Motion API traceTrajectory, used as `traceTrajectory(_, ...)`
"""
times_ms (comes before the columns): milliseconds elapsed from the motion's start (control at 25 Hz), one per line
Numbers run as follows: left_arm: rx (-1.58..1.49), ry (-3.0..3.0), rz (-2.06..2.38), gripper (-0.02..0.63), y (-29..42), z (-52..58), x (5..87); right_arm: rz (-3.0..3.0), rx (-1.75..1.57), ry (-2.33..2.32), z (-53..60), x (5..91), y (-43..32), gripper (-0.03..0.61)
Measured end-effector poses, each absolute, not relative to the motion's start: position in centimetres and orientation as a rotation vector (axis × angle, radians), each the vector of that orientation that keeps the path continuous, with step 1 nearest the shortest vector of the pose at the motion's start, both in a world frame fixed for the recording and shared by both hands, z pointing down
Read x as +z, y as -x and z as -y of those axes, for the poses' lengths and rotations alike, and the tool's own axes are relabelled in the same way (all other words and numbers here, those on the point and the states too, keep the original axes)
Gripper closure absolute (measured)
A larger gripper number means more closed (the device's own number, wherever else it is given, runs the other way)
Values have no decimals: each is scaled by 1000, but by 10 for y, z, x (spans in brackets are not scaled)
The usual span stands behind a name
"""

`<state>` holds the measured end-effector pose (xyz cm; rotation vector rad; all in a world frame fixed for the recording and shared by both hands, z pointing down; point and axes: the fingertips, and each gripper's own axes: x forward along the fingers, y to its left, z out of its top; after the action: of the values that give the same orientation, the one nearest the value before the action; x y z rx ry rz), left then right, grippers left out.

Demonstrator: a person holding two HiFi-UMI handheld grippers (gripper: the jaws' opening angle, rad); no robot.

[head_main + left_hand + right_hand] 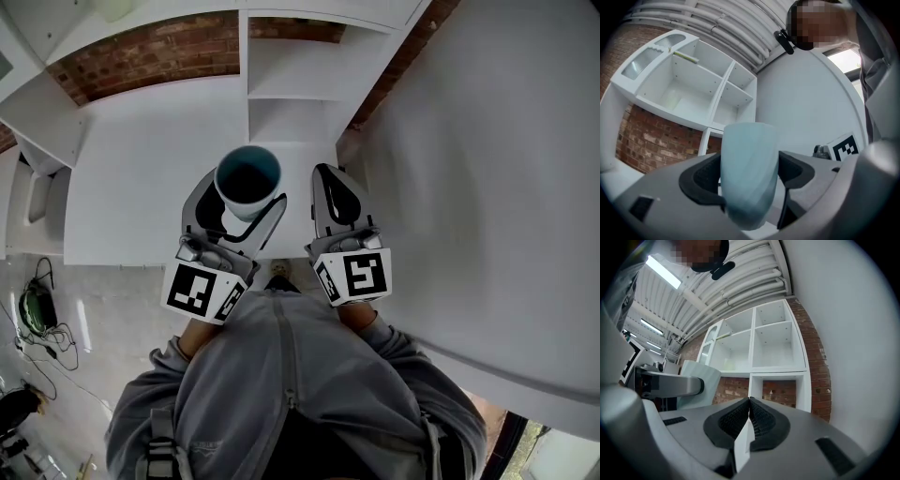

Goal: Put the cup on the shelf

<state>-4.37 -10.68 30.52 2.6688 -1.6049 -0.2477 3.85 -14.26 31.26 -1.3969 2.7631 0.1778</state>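
Observation:
A pale blue-green cup [248, 176] stands upright with its dark mouth facing up, and my left gripper [241, 208] is shut on its lower body. In the left gripper view the cup [749, 164] fills the gap between the black pads [701, 180]. My right gripper [330, 184] is beside it on the right, shut and holding nothing; its pads [761, 420] meet in the right gripper view, where the cup [698, 380] shows at the left. The white shelf unit [291, 80] with open compartments [771, 345] stands ahead, beyond the cup.
A white worktop [141, 178] lies under the grippers, backed by a brick wall [150, 52]. A large white panel [487, 187] closes off the right side. Cables and gear lie on the floor [37, 309] at the left. More shelf compartments [689, 89] show in the left gripper view.

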Motion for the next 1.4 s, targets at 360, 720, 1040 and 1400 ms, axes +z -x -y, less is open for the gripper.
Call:
traceTrajectory(360, -259, -2632, 1694, 250, 26, 166, 308, -2805, 161, 1294, 206, 319, -50, 551)
traceTrajectory(720, -271, -2633, 1713, 250, 25, 193, 311, -2821, 126, 1299, 227, 328, -48, 551)
traceTrajectory(1040, -247, -2672, 1696, 250, 33, 222, 305, -2808, 121, 1346, 245, 323, -41, 551)
traceTrajectory(1400, -250, -2696, 1677, 250, 29, 259, 310, -2801, 93, 1416, 264, 328, -48, 551)
